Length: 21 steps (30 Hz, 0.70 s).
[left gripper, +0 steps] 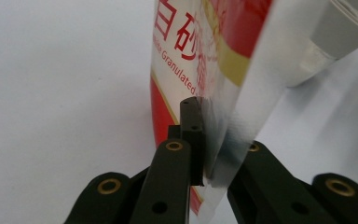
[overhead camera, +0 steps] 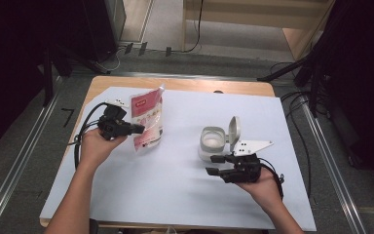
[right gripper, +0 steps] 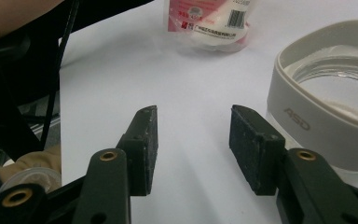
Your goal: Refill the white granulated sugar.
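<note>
Right gripper [overhead camera: 213,165]: near right, jaws parted, nothing held, just beside the open jar [overhead camera: 212,141]. Left gripper [overhead camera: 139,128]: jaws clamped on the edge of the sugar bag [overhead camera: 147,122], held upright at far left on the white surface [overhead camera: 175,195]. For pouring, the bag is best carried over the jar before being tilted.

A lab: white-topped table [overhead camera: 175,195] between metal rails [overhead camera: 19,165], cables [overhead camera: 292,105] across the floor
</note>
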{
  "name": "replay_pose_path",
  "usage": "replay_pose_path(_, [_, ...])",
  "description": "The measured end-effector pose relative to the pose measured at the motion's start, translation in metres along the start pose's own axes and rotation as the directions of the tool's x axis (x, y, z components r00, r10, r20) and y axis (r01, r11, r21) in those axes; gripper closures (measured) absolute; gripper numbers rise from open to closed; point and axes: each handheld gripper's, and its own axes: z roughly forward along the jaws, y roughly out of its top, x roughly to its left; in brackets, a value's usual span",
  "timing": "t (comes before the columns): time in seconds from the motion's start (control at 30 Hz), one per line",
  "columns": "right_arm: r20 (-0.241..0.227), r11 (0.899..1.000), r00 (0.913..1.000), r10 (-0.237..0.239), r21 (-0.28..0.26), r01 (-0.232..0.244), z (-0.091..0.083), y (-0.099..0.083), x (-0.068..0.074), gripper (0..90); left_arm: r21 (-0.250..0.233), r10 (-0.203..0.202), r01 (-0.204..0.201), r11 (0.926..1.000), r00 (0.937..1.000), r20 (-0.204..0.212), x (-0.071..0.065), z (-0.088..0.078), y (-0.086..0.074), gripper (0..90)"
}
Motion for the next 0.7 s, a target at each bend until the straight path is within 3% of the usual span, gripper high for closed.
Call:
replay_pose_path(0.33, [0.012, 1.000, 0.9999, 0.000, 0.000, 0.000, -0.0015, 0.0001, 0.0003, 52.5, -0.020, 0.008, -0.008, 0.9998, 0.9999, 0.010, -0.0003, -0.0013, -0.0018, 84.8])
replay_pose_path(0.43, [0.013, 1.000, 0.9999, 0.000, 0.000, 0.000, -0.0013, 0.0001, -0.0001, 52.6, -0.026, -0.010, 0.010, 0.9996, 0.9997, 0.023, 0.0006, -0.0020, -0.0018, 82.3])
replay_pose_path(0.53, [0.012, 1.000, 0.9999, -0.003, -0.001, 0.003, -0.0011, 0.0001, 0.0001, 52.6, -0.024, 0.000, 0.000, 0.9997, 0.9999, 0.011, -0.0005, -0.0025, -0.0015, 83.9])
replay_pose_path(0.7, [0.014, 1.000, 0.9999, -0.001, 0.000, 0.001, -0.0018, 0.0000, 0.0002, 52.5, -0.054, 0.012, -0.010, 0.9985, 0.9992, 0.038, -0.0003, -0.0056, -0.0023, 79.3])
